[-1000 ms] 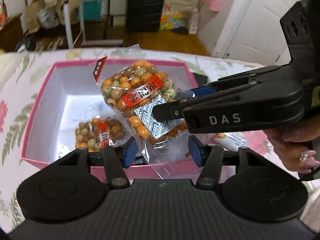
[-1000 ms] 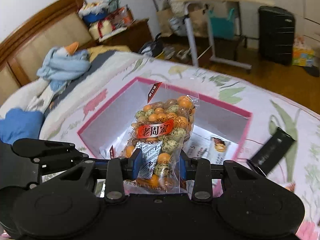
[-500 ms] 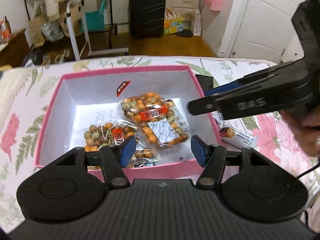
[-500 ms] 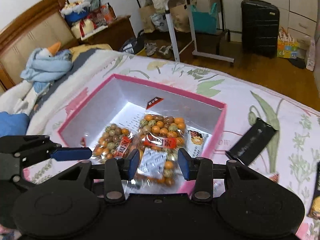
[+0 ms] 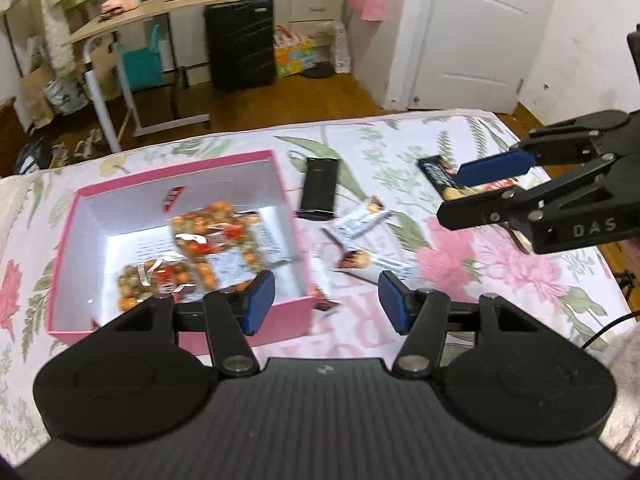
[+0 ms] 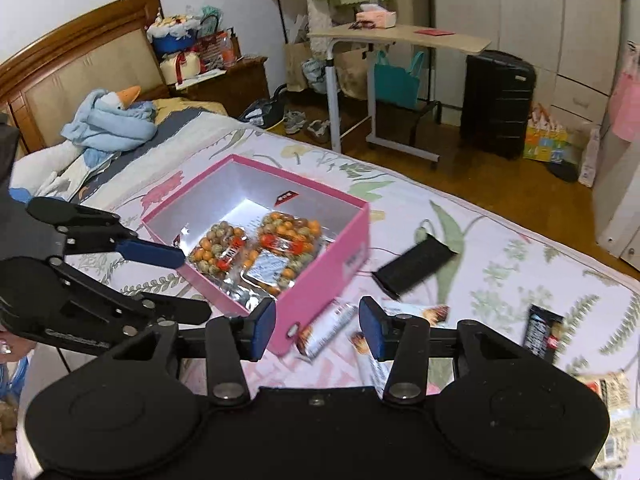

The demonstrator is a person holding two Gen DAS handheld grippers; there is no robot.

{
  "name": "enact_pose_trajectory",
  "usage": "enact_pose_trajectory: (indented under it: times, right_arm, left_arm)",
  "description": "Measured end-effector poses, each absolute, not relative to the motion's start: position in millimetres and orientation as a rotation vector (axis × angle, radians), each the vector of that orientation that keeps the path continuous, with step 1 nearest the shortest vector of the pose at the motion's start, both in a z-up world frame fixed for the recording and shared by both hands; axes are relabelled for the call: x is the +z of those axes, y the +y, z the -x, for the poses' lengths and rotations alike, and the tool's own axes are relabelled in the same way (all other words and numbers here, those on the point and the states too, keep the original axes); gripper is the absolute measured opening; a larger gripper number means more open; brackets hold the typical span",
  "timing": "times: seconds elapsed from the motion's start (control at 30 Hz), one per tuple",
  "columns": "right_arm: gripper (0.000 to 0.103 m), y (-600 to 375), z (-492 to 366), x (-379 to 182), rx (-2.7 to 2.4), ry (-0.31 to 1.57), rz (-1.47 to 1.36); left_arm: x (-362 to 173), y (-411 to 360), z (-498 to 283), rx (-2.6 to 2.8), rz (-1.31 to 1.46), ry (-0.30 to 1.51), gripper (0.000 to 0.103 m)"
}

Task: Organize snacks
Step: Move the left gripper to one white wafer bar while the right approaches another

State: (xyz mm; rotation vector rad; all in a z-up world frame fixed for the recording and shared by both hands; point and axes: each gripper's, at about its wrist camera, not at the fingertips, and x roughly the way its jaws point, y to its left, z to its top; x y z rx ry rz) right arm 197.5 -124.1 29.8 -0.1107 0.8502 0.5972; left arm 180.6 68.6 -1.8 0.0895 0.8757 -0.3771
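Observation:
A pink box (image 5: 298, 312) (image 6: 320, 276) sits on the floral bedspread with two clear bags of coated nuts (image 5: 218, 232) (image 6: 286, 248) lying inside. My left gripper (image 5: 326, 304) is open and empty, above the box's front right corner. My right gripper (image 6: 318, 324) is open and empty, right of the box, over white snack bars (image 6: 326, 330) (image 5: 360, 222). The right gripper also shows in the left wrist view (image 5: 468, 192), the left one in the right wrist view (image 6: 192, 280). A dark snack pack (image 6: 542, 332) (image 5: 438, 170) lies further right.
A black flat pouch (image 5: 318, 188) (image 6: 414, 266) lies just right of the box. Another pale packet (image 6: 608, 396) lies at the right edge. A blue plush and bedding (image 6: 108, 124) lie by the headboard. Floor, side table and suitcase (image 6: 496, 102) are beyond the bed.
My right gripper let go of the nut bag, which now lies in the box. Both grippers pulled back and swung right, away from the box, toward the loose snacks.

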Motion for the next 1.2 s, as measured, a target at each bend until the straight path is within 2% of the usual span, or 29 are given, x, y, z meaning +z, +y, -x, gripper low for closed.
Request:
enact_pose_trajectory:
  times: [0.13, 0.3, 0.43, 0.63, 0.93, 1.2]
  right_arm:
    - [0.058, -147.2, -186.3, 24.5, 0.587, 0.795, 0.123]
    - [0.059, -174.6, -185.7, 2.3, 0.576, 0.75, 0.128]
    - [0.059, -194.4, -195.4, -29.2, 0.585, 0.78, 0.112]
    - [0.059, -199.4, -203.4, -78.4, 0.673, 0.873, 0.15]
    - [0.059, -169.1, -202.8, -134.6, 0.722, 0.871, 0.26]
    - [0.061, -170.0, -217.6, -148.9, 0.681, 0.839, 0.155]
  left_arm:
    - [-14.7, 40.0, -181.8, -0.413, -0.088, 0.899, 0.04]
    - [-42.4, 4.7, -195.9, -0.372, -0.117, 0.947, 0.036]
    - [-69.0, -22.0, -203.3, -0.288, -0.21, 0.959, 0.027]
    - [-103.7, -33.3, -202.5, -0.221, -0.204, 0.931, 0.027]
    - [-147.3, -39.4, -202.9, -0.117, -0.363, 0.911, 0.027]
    - [-167.1, -47.7, -205.9, -0.031, -0.43, 0.856, 0.029]
